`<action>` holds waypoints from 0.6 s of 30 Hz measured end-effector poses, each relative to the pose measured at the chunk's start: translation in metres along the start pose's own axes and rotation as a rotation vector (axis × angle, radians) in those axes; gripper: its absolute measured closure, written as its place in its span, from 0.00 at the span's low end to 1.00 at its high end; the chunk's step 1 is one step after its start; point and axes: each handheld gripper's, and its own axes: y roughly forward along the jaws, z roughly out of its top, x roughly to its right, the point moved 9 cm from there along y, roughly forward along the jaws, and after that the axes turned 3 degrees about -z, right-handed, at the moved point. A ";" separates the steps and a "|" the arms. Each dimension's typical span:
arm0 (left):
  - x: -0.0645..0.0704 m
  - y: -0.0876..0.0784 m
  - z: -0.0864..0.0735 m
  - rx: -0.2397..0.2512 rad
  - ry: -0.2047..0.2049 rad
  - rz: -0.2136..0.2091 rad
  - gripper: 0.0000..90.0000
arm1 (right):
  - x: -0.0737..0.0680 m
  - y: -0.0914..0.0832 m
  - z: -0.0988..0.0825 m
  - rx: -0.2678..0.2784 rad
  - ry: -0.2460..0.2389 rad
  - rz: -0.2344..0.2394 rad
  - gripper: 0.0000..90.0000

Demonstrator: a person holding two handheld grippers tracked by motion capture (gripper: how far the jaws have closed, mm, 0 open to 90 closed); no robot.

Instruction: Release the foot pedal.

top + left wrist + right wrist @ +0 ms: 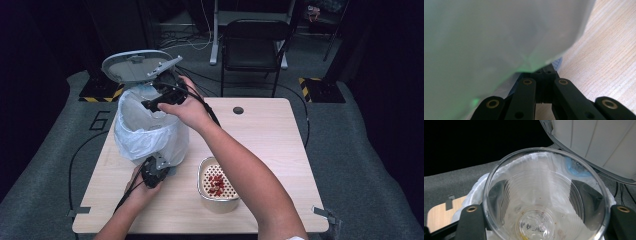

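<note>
A bin lined with a white plastic bag (150, 130) stands at the table's left, its grey lid (137, 65) tipped up and open. My right gripper (157, 102) hovers over the bin's mouth, shut on a clear ribbed plastic cup (544, 195). In the right gripper view the cup sits between the jaws of the right gripper (546, 220), tilted toward the bag liner (474, 195), with a few small smears inside near its bottom. My left gripper (162, 167) is low at the bin's foot. In the left gripper view the left gripper (544, 73) is shut, its tip tucked under the bag (486, 37).
A metal container (202, 172) with a perforated bottom and red bits (216, 182) stands near the table's front, right of the left hand. The raised lid (594, 145) hangs close over the cup. A black chair (252, 45) stands behind the wooden table (270, 135); cables trail from both grippers.
</note>
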 end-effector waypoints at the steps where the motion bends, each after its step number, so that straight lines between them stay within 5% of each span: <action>1: 0.000 0.000 0.000 0.000 0.001 0.000 1.00 | 0.000 0.003 0.000 -0.003 -0.003 -0.002 0.35; 10: -0.001 0.000 0.000 -0.003 0.007 0.002 1.00 | -0.002 0.024 -0.003 -0.026 0.036 -0.034 0.32; 12: -0.001 0.001 0.000 0.006 0.007 0.012 1.00 | 0.000 0.031 -0.004 -0.021 0.032 -0.057 0.24; 14: -0.001 0.001 0.000 0.014 -0.003 0.013 1.00 | 0.001 0.036 -0.006 -0.024 0.072 -0.096 0.05; 18: 0.000 0.000 0.000 0.003 -0.006 -0.004 1.00 | 0.001 0.038 -0.007 -0.015 0.111 -0.115 0.00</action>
